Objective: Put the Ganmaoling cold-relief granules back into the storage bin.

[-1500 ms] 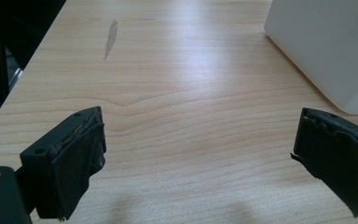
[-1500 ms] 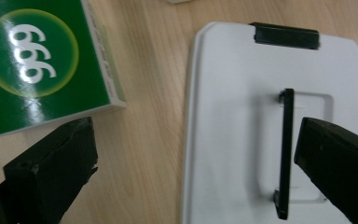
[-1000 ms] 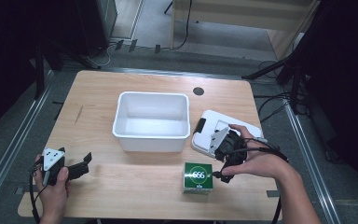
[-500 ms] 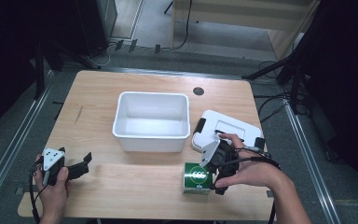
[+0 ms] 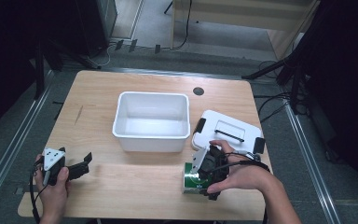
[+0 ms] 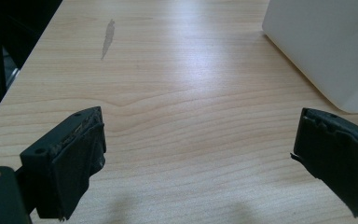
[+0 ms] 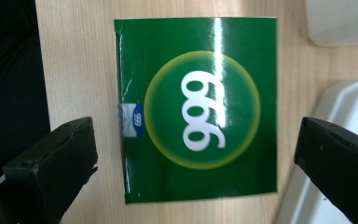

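- The right gripper (image 5: 204,179) hangs directly over the green box (image 7: 198,107), jaws spread wide to either side of it — not touching.
- The left gripper (image 5: 77,169) rests near the table's (image 5: 135,186) front-left corner, jaws apart.
- The green box lies flat just in front of the white lid (image 5: 230,128), beside the white bin (image 5: 151,120).

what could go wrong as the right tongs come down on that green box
1. The right tongs straddle the flat green cardboard box with jaws wide open; the box looks thin and glossy, so the jaws may slide over its edges or crumple it.
2. The white plastic lid with black clips lies right beside the box, so one jaw could catch on its rim.
3. The box lies near the front edge of the wooden table, so a push might slide it off.
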The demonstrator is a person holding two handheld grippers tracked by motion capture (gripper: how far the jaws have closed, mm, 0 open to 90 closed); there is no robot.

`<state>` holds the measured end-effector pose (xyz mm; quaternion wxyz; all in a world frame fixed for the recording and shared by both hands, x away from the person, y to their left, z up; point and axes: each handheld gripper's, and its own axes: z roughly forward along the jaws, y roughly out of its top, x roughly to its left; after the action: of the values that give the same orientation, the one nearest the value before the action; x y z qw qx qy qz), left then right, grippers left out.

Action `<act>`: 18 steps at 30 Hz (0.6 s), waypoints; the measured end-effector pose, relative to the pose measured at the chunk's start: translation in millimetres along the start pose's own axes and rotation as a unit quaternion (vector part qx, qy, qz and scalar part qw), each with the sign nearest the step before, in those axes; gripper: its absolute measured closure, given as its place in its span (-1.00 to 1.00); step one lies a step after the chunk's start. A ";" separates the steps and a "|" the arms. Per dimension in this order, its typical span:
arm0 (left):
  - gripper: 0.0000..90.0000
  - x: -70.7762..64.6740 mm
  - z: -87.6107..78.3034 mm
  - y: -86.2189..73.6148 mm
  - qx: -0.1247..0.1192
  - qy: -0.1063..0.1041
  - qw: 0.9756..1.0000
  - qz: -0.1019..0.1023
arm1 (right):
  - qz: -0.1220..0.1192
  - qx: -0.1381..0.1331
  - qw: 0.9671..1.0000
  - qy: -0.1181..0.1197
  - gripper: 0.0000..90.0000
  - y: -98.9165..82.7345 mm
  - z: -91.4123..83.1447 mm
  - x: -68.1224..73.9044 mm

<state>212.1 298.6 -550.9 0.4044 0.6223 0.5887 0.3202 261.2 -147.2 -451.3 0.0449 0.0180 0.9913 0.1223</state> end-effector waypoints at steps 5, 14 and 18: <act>-0.94 -0.1 0.1 0.0 0.001 0.000 1.000 0.002 | -0.011 0.006 1.000 0.005 -0.92 4.3 13.1 -0.2; -0.94 0.2 0.1 0.1 0.001 -0.001 1.000 0.000 | -0.022 0.018 1.000 0.001 -0.68 9.4 20.2 -1.3; -0.94 0.2 0.2 0.1 0.001 -0.002 1.000 0.000 | -0.023 0.019 1.000 0.005 -0.65 11.1 18.6 -2.7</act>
<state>212.4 298.8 -550.8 0.4045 0.6235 0.5882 0.3187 265.9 -132.1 -466.3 0.0421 -0.0048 0.9938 0.1027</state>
